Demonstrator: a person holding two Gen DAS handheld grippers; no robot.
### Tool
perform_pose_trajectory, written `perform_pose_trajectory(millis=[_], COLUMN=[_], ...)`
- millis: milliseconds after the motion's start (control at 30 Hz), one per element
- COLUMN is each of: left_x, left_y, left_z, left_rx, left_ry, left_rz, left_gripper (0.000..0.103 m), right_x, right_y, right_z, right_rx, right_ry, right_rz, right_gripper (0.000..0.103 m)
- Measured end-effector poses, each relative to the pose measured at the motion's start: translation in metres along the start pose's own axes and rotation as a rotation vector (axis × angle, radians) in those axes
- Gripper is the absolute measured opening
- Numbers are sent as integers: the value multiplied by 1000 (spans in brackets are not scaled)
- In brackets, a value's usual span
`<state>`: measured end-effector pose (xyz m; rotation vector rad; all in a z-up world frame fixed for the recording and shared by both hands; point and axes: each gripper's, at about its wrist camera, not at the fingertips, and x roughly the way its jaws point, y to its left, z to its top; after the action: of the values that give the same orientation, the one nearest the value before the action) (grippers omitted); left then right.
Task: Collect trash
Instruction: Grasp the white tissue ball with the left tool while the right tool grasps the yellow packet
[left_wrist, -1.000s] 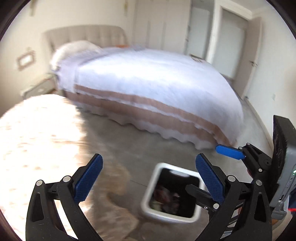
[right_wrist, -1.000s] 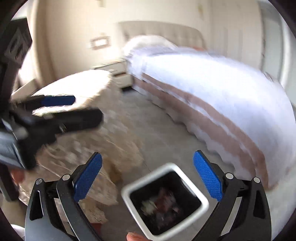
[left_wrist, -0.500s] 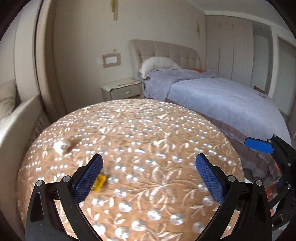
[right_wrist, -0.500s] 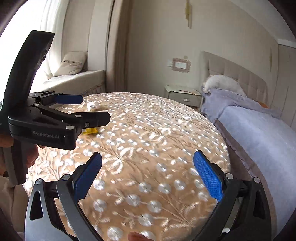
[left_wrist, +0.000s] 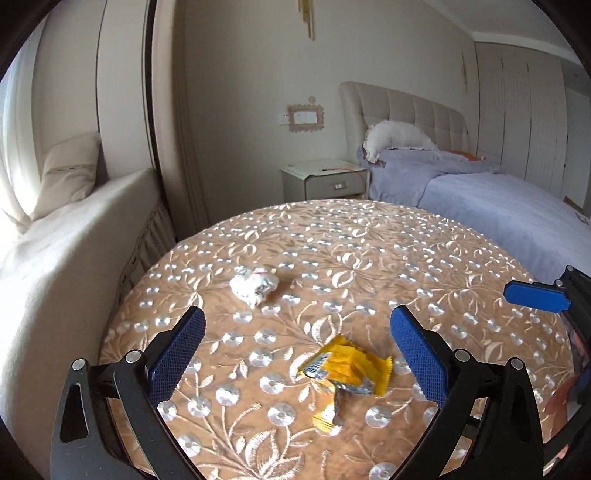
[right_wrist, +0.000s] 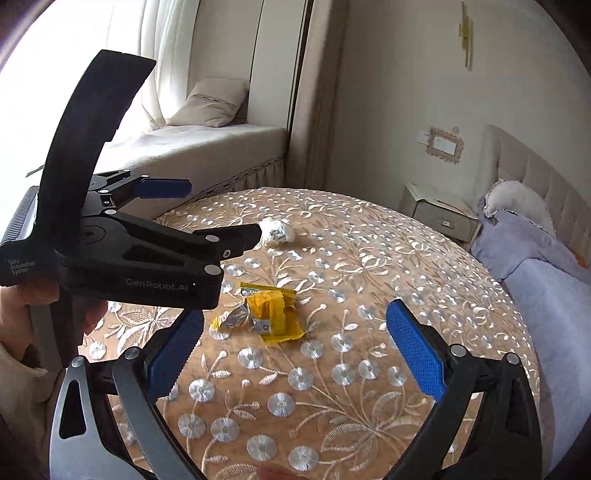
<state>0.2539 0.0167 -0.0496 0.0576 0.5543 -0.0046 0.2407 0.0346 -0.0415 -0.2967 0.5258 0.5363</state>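
a torn yellow wrapper (left_wrist: 345, 365) lies flat on the round table (left_wrist: 424, 251), near the table's front half. a smaller yellow and silver scrap (left_wrist: 328, 413) lies just beside it on the near side; whether the two are joined cannot be told. a crumpled white paper ball (left_wrist: 255, 284) lies farther back on the same cloth, well apart from the wrapper.

in the left wrist view, the yellow wrapper sits between the lines of the two blue pads, nearer the right-hand pad, and ahead of the fingertips. the left gripper (left_wrist: 295, 343) has its jaws spread wide and holds nothing. it hangs above the cloth; no pad touches the wrapper. the paper ball lies beyond the left-hand pad tip, outside the jaw gap.

in the right wrist view, the wrapper (right_wrist: 273, 314) lies ahead of the jaws, toward the left-hand pad, and apart from both pads. the right gripper (right_wrist: 295, 332) also has its jaws wide apart and grips nothing. the left gripper body (right_wrist: 140, 258) crosses this view from the left, held by a hand (right_wrist: 22, 314), its lower finger tip reaching just beside the paper ball (right_wrist: 277, 230); contact cannot be told.

the table carries a tan cloth with embroidered silver flowers. beyond it stand a nightstand (left_wrist: 325, 179), a bed (left_wrist: 498, 206) with pale lilac bedding, and a cushioned window seat (left_wrist: 66, 236) with a pillow.
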Motion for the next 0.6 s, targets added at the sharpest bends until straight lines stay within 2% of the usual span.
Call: perform_pose_trajectory(millis=[133,267,433,533,600], left_x=[24,55,99,129,150], left_y=[19,32,44,54,60], left_z=[5,11,20,24,24], left_rx=[-35,-71,-76,-94,-128], left_ry=[30,71,121,182,242], left_rz=[-2,-35,-54,-54,-86], left_gripper=[98,98,98,98,98], right_x=[27,56,92,109,120], right_y=[5,6,7,10,9], right_z=[9,15,18,20,18], right_rx=[16,71,75,75,97], right_ry=[37,89,151,180,200], right_rz=[22,32,45,48,65], right_gripper=[98,98,98,98,98])
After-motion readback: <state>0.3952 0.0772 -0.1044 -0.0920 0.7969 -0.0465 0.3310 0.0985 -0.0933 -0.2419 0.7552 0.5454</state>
